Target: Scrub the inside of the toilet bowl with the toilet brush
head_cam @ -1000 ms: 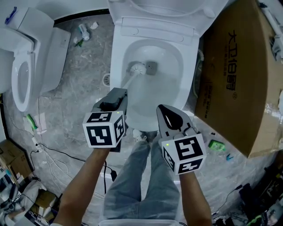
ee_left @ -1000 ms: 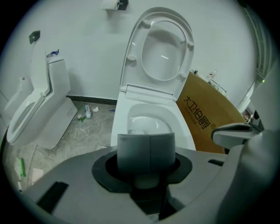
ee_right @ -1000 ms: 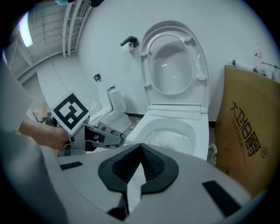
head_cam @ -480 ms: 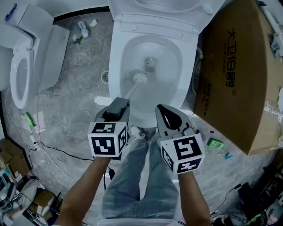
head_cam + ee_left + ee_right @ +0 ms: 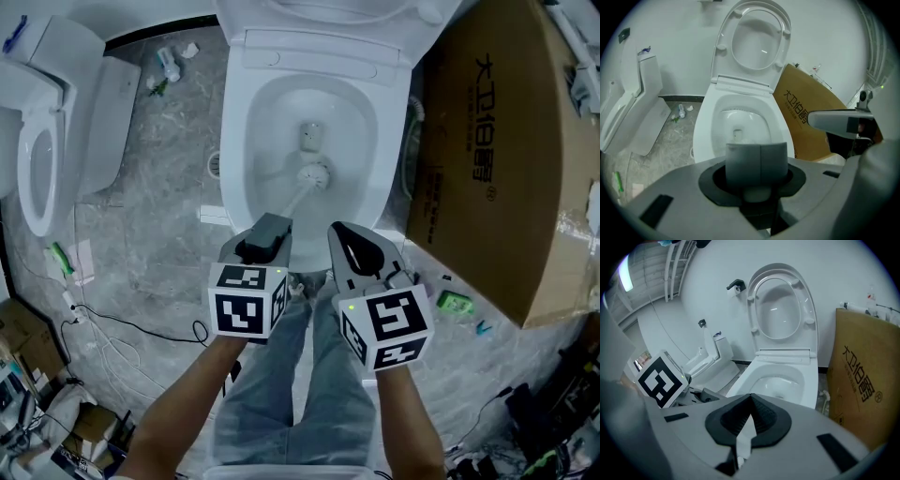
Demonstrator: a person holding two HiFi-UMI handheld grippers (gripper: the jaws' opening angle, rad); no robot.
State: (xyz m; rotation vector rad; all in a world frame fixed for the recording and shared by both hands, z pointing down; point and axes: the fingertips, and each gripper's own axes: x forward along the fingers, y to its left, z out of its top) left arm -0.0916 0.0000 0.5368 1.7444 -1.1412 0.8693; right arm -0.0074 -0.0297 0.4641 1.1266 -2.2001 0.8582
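Observation:
The white toilet bowl (image 5: 236, 141) stands open ahead of me, its seat and lid (image 5: 759, 42) raised. The white brush head (image 5: 314, 175) rests inside the bowl just in front of the drain hole (image 5: 310, 134). Its pale handle (image 5: 292, 203) slants back to my left gripper (image 5: 266, 234), which is shut on the handle's grey end (image 5: 757, 161). My right gripper (image 5: 361, 248) hovers beside it at the bowl's front rim, jaws shut with nothing between them (image 5: 749, 416).
A large cardboard box (image 5: 497, 159) leans close on the toilet's right. A second toilet (image 5: 42, 141) stands at the left. Litter (image 5: 169, 64), cables (image 5: 103, 319) and a small green item (image 5: 457, 305) lie on the grey floor. The person's legs (image 5: 300, 375) are below the grippers.
The brush head has swept from the bowl's back left to its middle, in front of the drain. The left gripper moved right, closer to the right gripper, which stayed still.

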